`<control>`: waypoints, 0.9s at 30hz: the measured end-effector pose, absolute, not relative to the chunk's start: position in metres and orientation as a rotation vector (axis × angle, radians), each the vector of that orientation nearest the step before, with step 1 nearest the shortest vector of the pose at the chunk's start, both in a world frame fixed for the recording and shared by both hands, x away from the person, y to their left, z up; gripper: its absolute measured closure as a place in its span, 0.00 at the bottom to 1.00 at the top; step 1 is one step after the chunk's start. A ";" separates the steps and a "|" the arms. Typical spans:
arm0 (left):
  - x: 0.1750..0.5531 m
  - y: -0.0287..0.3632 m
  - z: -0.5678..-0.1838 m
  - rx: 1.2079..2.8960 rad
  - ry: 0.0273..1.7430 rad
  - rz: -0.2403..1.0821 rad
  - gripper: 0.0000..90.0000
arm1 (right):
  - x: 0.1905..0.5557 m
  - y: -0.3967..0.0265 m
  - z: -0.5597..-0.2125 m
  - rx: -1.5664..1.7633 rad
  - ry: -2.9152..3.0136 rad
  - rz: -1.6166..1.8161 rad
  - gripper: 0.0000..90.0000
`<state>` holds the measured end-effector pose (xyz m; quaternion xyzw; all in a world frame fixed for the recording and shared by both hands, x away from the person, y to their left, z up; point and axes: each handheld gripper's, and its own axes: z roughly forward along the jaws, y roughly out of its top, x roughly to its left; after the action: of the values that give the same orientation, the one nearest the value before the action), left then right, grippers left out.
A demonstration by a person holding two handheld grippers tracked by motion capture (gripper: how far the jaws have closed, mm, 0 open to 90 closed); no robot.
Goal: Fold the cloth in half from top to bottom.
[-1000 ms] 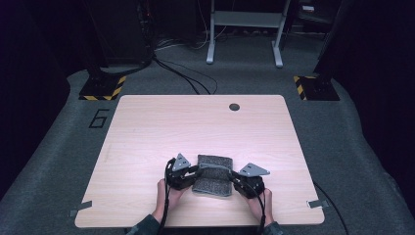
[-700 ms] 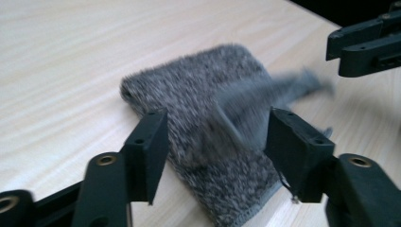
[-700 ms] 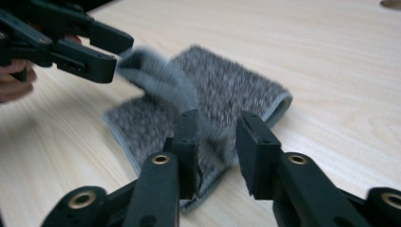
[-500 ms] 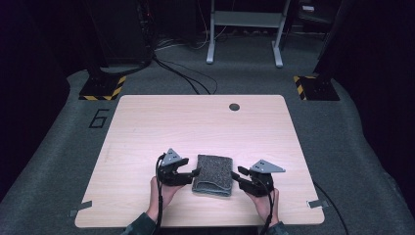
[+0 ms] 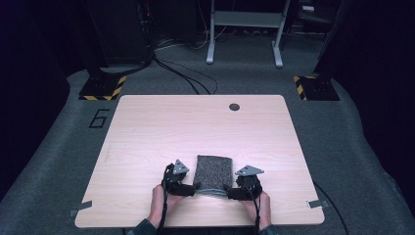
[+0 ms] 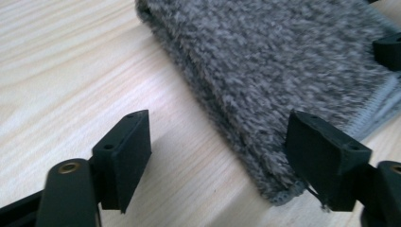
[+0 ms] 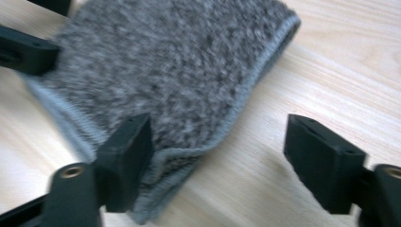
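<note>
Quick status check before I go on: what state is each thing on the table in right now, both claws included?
Grey towel: folded into a thick stack, lying flat on the table, not gripped.
Left claw: open, jaws straddling the towel's near left corner.
Right claw: open, jaws straddling the near right corner.
</note>
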<state>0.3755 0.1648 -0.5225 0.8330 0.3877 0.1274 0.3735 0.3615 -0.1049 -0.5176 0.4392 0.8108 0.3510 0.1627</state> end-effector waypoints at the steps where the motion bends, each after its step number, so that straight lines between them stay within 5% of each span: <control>1: 0.373 0.165 -0.523 2.135 0.998 0.355 0.24 | 0.364 -0.104 -0.520 1.253 2.319 0.984 0.20; 7: 0.370 0.160 -0.525 2.135 1.016 0.428 0.20 | 0.370 -0.101 -0.522 1.270 2.324 0.954 0.14; 8: 0.369 0.159 -0.526 2.142 1.016 0.434 0.16 | 0.375 -0.102 -0.523 1.251 2.340 0.943 0.05; 11: 0.368 0.156 -0.526 2.145 1.016 0.474 0.14 | 0.383 -0.104 -0.525 1.254 2.348 0.929 0.00; 27: 0.390 0.154 -0.527 2.137 1.037 0.467 0.12 | 0.412 -0.107 -0.525 1.250 2.348 0.916 0.00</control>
<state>0.3898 0.1539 -0.5269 0.8262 0.4007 0.1806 0.3526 0.4119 -0.1073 -0.5248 0.4385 0.8233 0.3212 0.1635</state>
